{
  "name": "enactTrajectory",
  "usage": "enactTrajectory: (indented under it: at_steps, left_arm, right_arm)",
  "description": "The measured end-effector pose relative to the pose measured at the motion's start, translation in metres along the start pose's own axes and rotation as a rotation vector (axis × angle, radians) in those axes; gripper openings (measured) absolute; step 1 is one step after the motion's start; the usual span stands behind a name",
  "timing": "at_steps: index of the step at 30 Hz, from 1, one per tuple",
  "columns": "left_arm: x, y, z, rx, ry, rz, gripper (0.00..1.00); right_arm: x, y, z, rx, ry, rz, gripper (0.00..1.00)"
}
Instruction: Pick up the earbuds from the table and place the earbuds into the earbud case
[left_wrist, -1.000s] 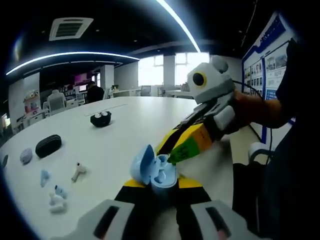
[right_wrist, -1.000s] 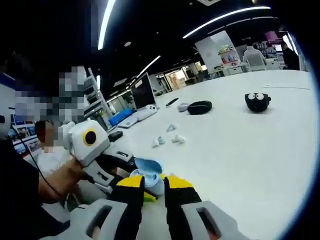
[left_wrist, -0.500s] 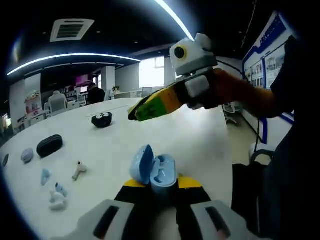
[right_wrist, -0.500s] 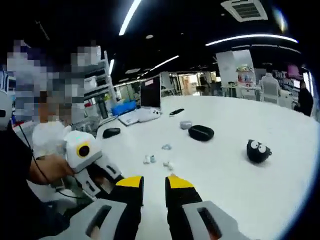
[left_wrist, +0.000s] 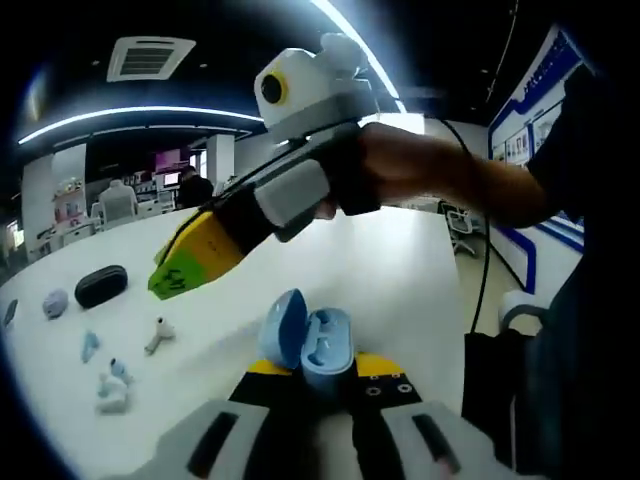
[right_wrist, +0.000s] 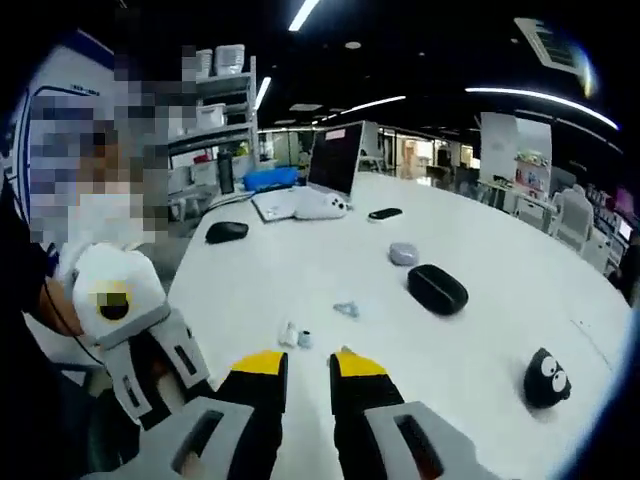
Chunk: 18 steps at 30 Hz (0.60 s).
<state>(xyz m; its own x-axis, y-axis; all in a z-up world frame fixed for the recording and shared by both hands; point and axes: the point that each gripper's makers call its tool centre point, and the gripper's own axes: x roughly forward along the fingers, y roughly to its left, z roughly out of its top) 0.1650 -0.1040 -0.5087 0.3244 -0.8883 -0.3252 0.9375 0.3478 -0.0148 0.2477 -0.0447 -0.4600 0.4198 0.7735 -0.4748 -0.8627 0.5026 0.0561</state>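
My left gripper (left_wrist: 322, 368) is shut on the light blue earbud case (left_wrist: 308, 342), which stands open with its lid up and a pale shape in one well. My right gripper (left_wrist: 180, 272) reaches in from the right, above the table and left of the case, over a white earbud (left_wrist: 157, 336). Light blue earbuds (left_wrist: 90, 346) and a small cluster of earbuds (left_wrist: 112, 386) lie further left. In the right gripper view the right gripper (right_wrist: 308, 368) looks shut with nothing between its jaws. Two earbuds (right_wrist: 295, 337) lie just beyond its tips and another earbud (right_wrist: 346, 309) past them.
A black oval case (right_wrist: 437, 288), a grey pebble-shaped case (right_wrist: 403, 254) and a black round toy with eyes (right_wrist: 548, 378) sit on the white table (right_wrist: 480, 340). A laptop (right_wrist: 310, 200), a mouse (right_wrist: 227, 231) and a phone (right_wrist: 385, 213) lie far back. The left gripper's body (right_wrist: 140, 340) is at left.
My right gripper has lifted out of the open case and swung left toward the loose earbuds. The left gripper has kept hold of the case.
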Motion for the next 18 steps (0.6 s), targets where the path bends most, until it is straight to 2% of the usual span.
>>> enactTrajectory:
  at_steps: [7,12,18]
  left_arm:
    - [0.001,-0.001,0.0,0.001,-0.004,0.001,0.19]
    - [0.001,-0.001,-0.001,-0.002,-0.005,0.0,0.19]
    - [0.002,-0.002,-0.001,-0.004,-0.009,0.0,0.19]
  right_arm:
    - [0.03,-0.016,0.008,-0.032,0.057,0.0,0.16]
    - [0.057,-0.041,0.002,-0.17,0.135,-0.03,0.16]
    - [0.078,-0.045,0.0,-0.29,0.161,-0.004,0.15]
